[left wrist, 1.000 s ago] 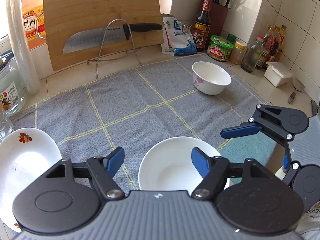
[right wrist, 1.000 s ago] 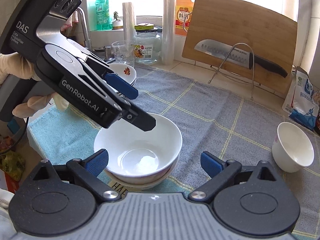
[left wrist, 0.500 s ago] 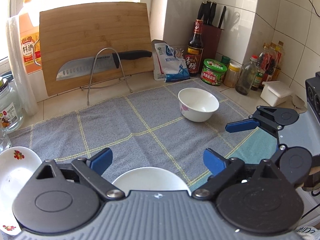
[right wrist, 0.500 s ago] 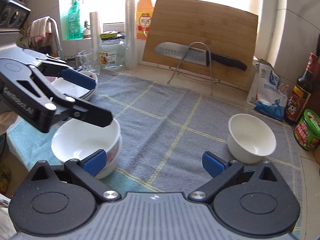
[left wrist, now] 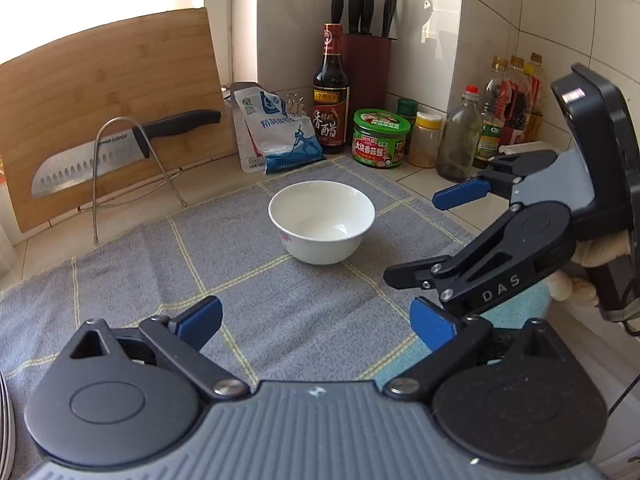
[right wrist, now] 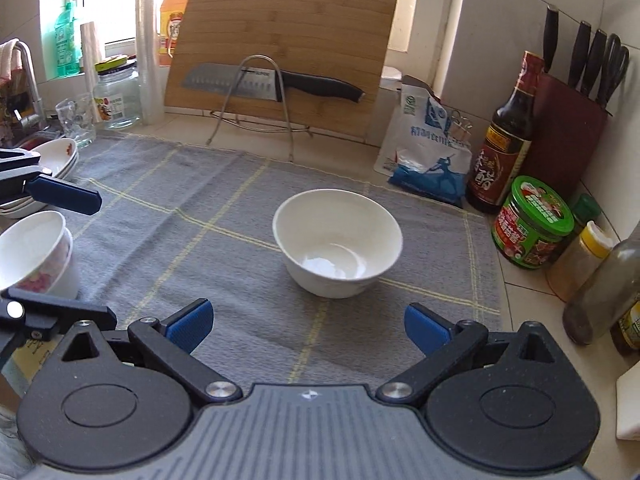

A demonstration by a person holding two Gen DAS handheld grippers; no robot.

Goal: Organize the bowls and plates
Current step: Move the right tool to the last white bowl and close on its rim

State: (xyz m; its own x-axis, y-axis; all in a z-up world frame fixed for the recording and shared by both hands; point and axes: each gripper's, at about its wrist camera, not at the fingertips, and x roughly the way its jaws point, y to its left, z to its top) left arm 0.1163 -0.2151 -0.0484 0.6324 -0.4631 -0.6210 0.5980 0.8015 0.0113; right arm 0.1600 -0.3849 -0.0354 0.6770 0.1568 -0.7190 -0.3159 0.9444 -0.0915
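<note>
A small white bowl (left wrist: 322, 226) with a pink flower mark stands alone on the grey checked cloth (left wrist: 240, 280); it also shows in the right wrist view (right wrist: 337, 242). My left gripper (left wrist: 316, 322) is open and empty, well short of the bowl. My right gripper (right wrist: 308, 326) is open and empty, just in front of the bowl; it shows from the side in the left wrist view (left wrist: 436, 236). Stacked white bowls (right wrist: 34, 254) stand at the left in the right wrist view, with stacked plates (right wrist: 52, 160) behind them.
A bamboo cutting board (right wrist: 280, 52) with a knife (right wrist: 272, 82) on a wire stand leans at the back. A salt bag (right wrist: 428, 152), vinegar bottle (right wrist: 500, 140), green jar (right wrist: 532, 222), spice bottles and a knife block (right wrist: 568, 120) line the right side. Glass jars (right wrist: 116, 96) stand back left.
Both grippers have swung right, away from the stacked bowls and towards the lone small bowl. The stacked bowls have left the left wrist view. Both grippers stay open.
</note>
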